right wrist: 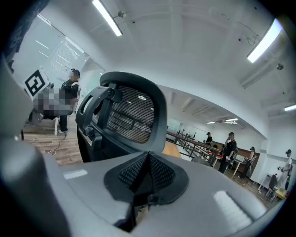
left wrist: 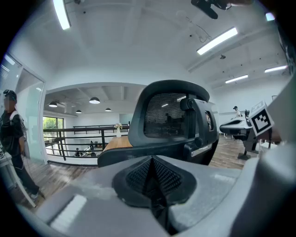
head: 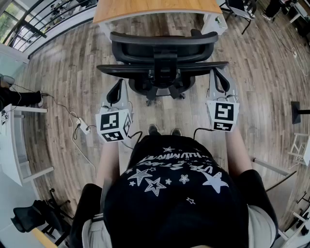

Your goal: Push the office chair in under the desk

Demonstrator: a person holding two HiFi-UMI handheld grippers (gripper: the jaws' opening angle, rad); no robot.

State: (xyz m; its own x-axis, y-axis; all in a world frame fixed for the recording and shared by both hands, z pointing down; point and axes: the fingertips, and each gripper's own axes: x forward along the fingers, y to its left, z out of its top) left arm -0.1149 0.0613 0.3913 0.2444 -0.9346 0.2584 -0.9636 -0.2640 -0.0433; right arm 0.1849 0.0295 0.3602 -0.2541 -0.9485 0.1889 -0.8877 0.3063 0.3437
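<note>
The black office chair (head: 162, 58) stands with its mesh back toward me and its seat toward the wooden desk (head: 155, 8). The seat front sits near the desk edge. My left gripper (head: 115, 92) is shut and empty, a little behind the left end of the chair back. My right gripper (head: 223, 80) is also shut and empty, close by the right end of the back; I cannot tell if it touches. In the left gripper view the chair (left wrist: 171, 120) rises past the closed pads (left wrist: 138, 178). In the right gripper view the chair (right wrist: 125, 115) rises past the closed pads (right wrist: 159, 173).
A power strip with cable (head: 82, 127) lies on the wood floor at the left, beside a white table (head: 14, 140). Another black chair (head: 29, 218) sits at the lower left. A person (left wrist: 14, 139) stands by a railing (left wrist: 78, 134); more people (right wrist: 229, 148) stand far right.
</note>
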